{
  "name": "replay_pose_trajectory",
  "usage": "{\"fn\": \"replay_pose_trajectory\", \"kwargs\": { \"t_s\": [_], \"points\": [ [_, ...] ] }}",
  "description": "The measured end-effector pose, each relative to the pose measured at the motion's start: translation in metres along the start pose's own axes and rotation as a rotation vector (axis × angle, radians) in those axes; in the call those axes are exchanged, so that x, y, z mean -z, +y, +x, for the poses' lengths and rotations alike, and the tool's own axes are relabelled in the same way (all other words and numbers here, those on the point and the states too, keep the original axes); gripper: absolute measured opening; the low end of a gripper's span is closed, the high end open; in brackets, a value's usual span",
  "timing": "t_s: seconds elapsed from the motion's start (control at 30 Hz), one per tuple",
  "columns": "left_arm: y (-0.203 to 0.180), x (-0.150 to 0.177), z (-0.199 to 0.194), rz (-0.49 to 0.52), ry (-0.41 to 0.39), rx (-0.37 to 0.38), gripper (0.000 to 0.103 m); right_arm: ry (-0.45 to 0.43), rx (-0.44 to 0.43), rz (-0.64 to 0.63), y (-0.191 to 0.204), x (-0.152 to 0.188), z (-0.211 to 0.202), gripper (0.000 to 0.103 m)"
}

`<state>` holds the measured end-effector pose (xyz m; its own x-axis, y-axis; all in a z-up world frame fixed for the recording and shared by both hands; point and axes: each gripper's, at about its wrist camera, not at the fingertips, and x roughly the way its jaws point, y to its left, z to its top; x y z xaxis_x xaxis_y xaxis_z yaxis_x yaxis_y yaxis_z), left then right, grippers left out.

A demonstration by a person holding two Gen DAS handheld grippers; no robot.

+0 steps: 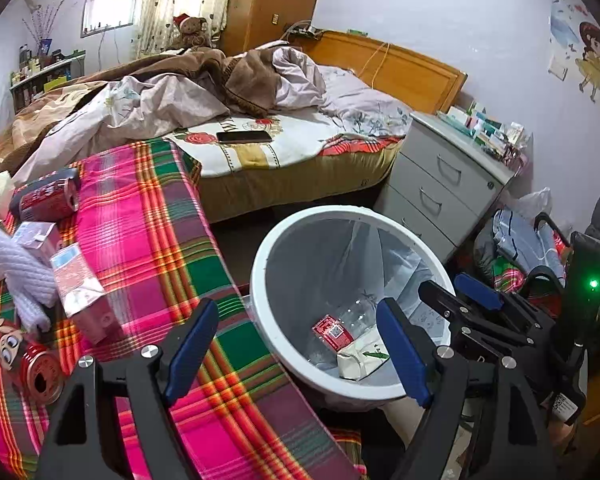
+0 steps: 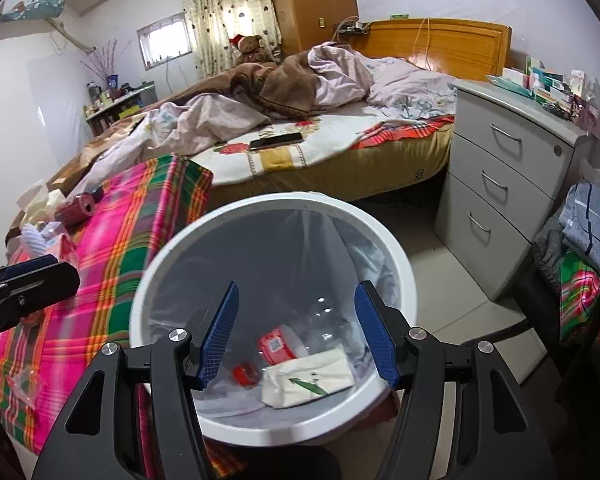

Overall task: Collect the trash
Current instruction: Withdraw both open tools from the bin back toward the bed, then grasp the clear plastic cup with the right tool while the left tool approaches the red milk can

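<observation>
Your left gripper (image 1: 300, 352) has its jaws apart with nothing between them; it hangs over the near edge of the plaid cloth (image 1: 148, 216) and the left rim of the white bin (image 1: 260, 300). Your right gripper (image 2: 298, 336) also has jaws apart and empty, directly above the bin (image 2: 148, 280) mouth. In the left wrist view the right gripper (image 1: 460, 292) sits over the bin's right rim.

The bin stands on the floor, pressed against the cloth's edge on its left, with the grey drawer unit (image 2: 500, 184) near on the right and the bed (image 2: 340, 168) behind. There is open floor between bin and drawers.

Inside the bin: a clear bottle (image 2: 284, 344) with a red label, lying on its side, red cap (image 2: 246, 374) toward the near left, long axis running near-left to far-right. A crumpled white tissue pack (image 2: 308, 376) lies just beside it, long axis across the bin.

Still on the cloth: a red can (image 1: 46, 200) on its side at the far left, mouth pointing right; a second red can (image 1: 40, 372) near you, mouth facing you; a pink packet (image 1: 80, 284) and a white knit item (image 1: 20, 272) between them. A phone (image 1: 244, 136) lies on the bed.
</observation>
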<state>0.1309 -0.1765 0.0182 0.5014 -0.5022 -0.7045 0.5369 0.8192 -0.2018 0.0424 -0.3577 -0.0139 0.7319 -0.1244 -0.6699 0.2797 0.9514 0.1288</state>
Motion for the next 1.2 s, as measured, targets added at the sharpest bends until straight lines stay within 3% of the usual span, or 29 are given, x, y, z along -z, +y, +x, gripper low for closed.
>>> {"fn": "replay_pose_trajectory", "kwargs": {
  "t_s": [0.7, 0.97, 1.2],
  "points": [
    [0.068, 0.03, -0.071, -0.077, -0.119, -0.157, 0.083, -0.06, -0.104, -0.081, 0.07, 0.011, -0.028, 0.062],
    [0.115, 0.049, -0.092, -0.156, -0.135, -0.213, 0.083, -0.032, -0.172, -0.13, 0.102, 0.026, -0.028, 0.062],
    [0.16, 0.072, -0.104, -0.209, -0.121, -0.275, 0.083, 0.015, -0.292, -0.197, 0.141, 0.046, -0.026, 0.062]
  ]
}}
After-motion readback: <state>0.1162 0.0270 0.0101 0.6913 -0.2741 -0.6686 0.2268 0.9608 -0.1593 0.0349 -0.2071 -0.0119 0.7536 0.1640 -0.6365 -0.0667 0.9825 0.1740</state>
